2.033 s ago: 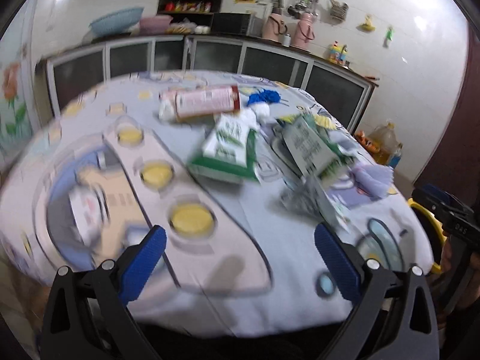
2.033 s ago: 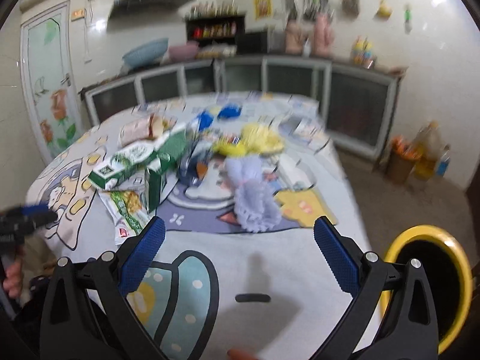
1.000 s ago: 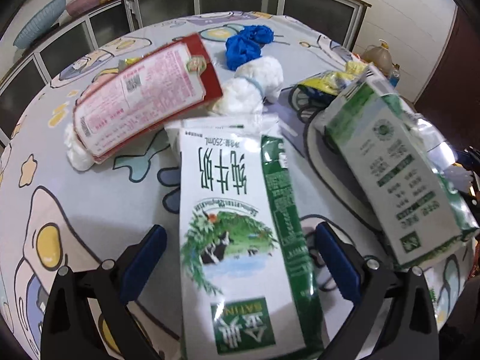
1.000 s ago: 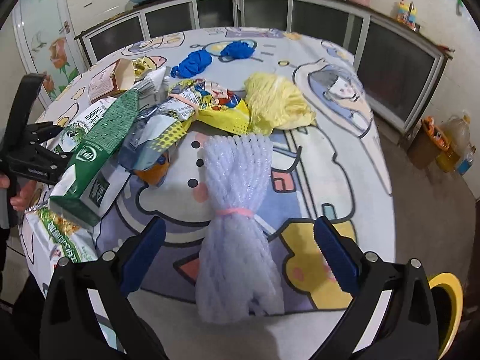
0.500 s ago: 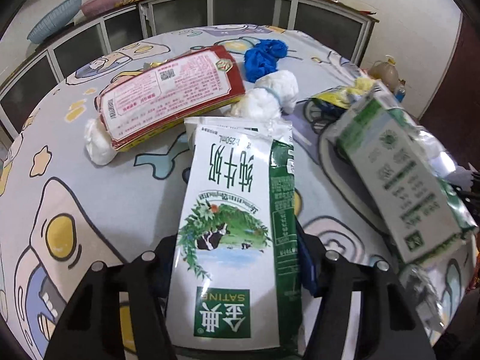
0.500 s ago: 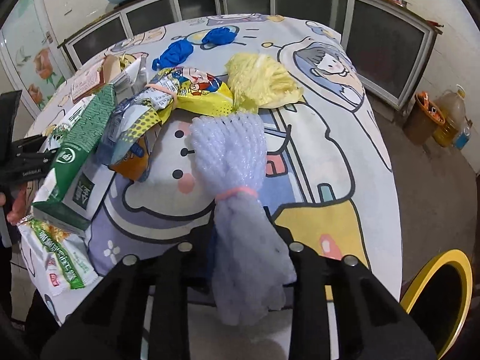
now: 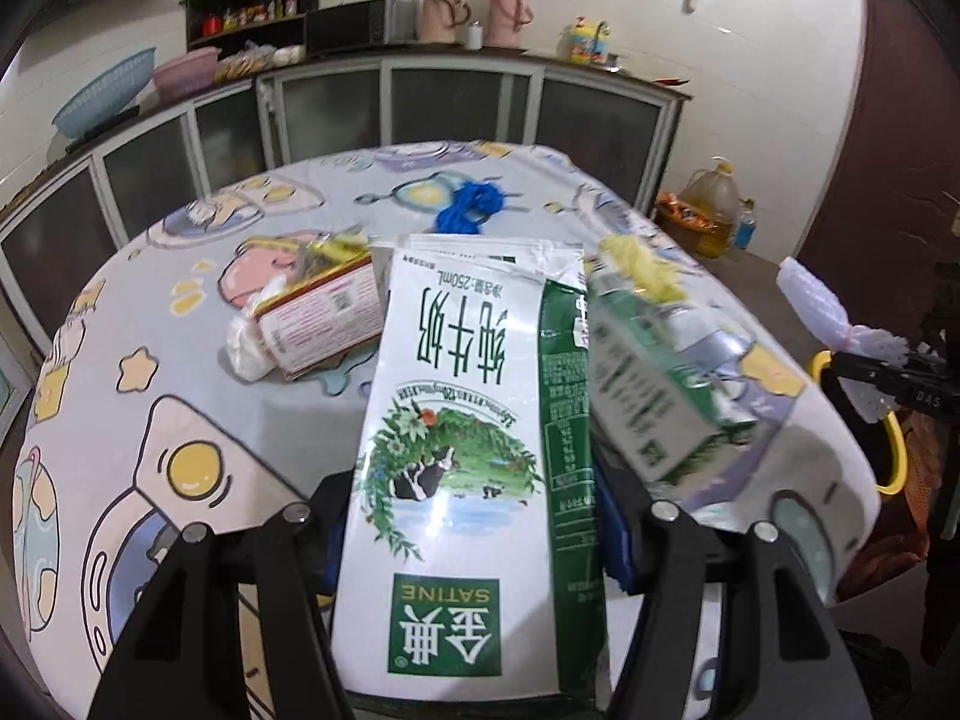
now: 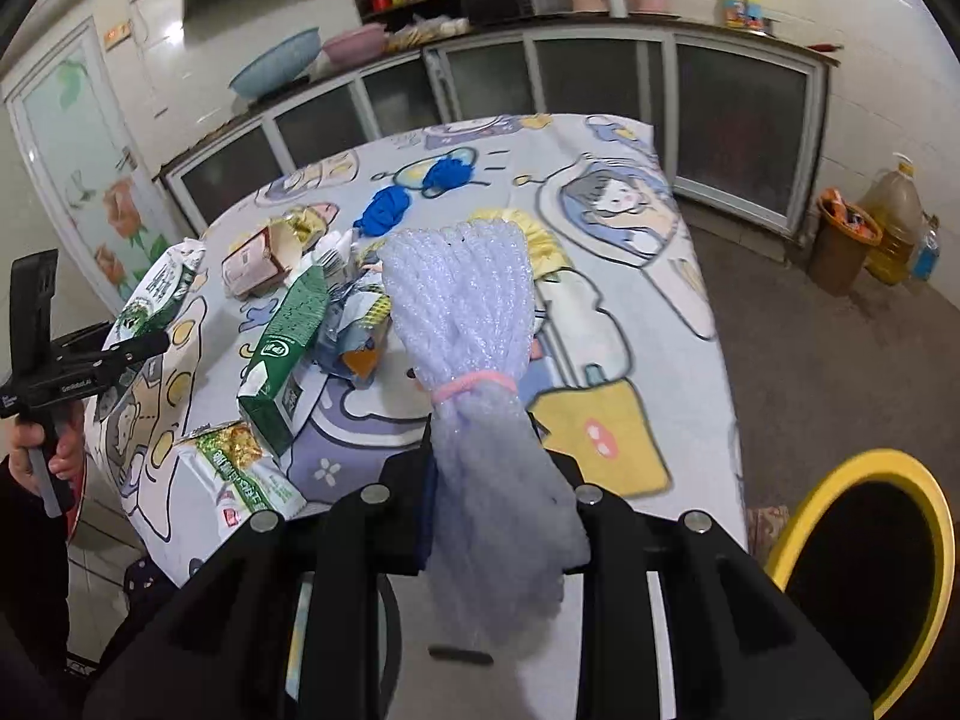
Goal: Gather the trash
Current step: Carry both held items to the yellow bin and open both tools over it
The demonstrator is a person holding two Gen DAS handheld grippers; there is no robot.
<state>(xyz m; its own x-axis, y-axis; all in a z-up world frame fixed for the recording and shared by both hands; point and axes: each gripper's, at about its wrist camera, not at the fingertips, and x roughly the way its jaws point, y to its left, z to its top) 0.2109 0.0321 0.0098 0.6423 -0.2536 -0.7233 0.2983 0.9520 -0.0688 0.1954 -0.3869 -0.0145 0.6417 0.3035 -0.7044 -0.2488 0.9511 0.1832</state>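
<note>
My left gripper [image 7: 474,516] is shut on a flattened green and white milk carton [image 7: 474,420] and holds it above the table [image 7: 180,312]. My right gripper [image 8: 489,474] is shut on a lilac foam net bundle [image 8: 474,324] tied with a pink band, lifted off the table. The yellow-rimmed bin [image 8: 864,564] stands on the floor at the right, close to the right gripper. The right gripper with the foam net [image 7: 840,324] shows at the right in the left wrist view, over the bin [image 7: 888,456]. The left gripper with its carton [image 8: 156,300] shows at the left in the right wrist view.
On the table lie a second green carton [image 8: 288,354], a red and white box [image 7: 324,318], blue rags [image 8: 384,210], a yellow net [image 8: 540,240] and a green snack wrapper [image 8: 240,474]. Cabinets [image 8: 600,78] stand behind. An oil jug [image 8: 894,216] stands on the floor.
Both grippers closed on their items and lifted them off the table. The left raised the carton, the right raised the foam net and drew back toward the bin.
</note>
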